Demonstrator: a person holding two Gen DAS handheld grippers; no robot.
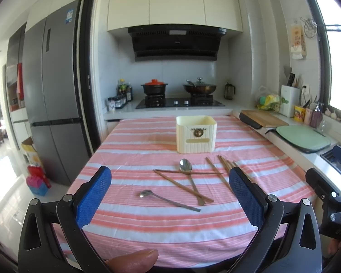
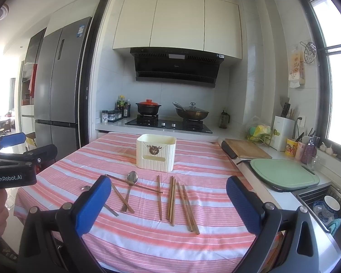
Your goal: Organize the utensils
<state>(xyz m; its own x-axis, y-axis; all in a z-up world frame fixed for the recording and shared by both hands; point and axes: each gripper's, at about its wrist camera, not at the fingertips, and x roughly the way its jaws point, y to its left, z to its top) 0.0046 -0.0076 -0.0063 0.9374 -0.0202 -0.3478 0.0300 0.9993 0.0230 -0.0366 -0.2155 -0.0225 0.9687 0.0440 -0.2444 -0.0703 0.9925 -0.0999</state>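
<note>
A cream utensil box (image 1: pixel 196 134) (image 2: pixel 156 152) stands upright on the pink-striped tablecloth (image 1: pixel 147 223) (image 2: pixel 147 238). In front of it lie a large spoon (image 1: pixel 188 177) (image 2: pixel 130 185), a small spoon (image 1: pixel 168 199) (image 2: pixel 86 188) and several wooden chopsticks (image 1: pixel 181 185) (image 2: pixel 171 201), some crossing the large spoon. My left gripper (image 1: pixel 170 175) hovers open above the near table, the utensils showing between its blue pads. My right gripper (image 2: pixel 169 185) is open too, held over the chopsticks. Nothing is held by either.
Behind the table runs a counter with a stove (image 2: pixel 168 124), a red-lidded pot (image 2: pixel 148 107) and a wok (image 2: pixel 192 113). On the right are a wooden board (image 2: pixel 246 151), a green board (image 2: pixel 284 174) and a sink (image 2: pixel 325 207). A fridge (image 1: pixel 52 100) stands left.
</note>
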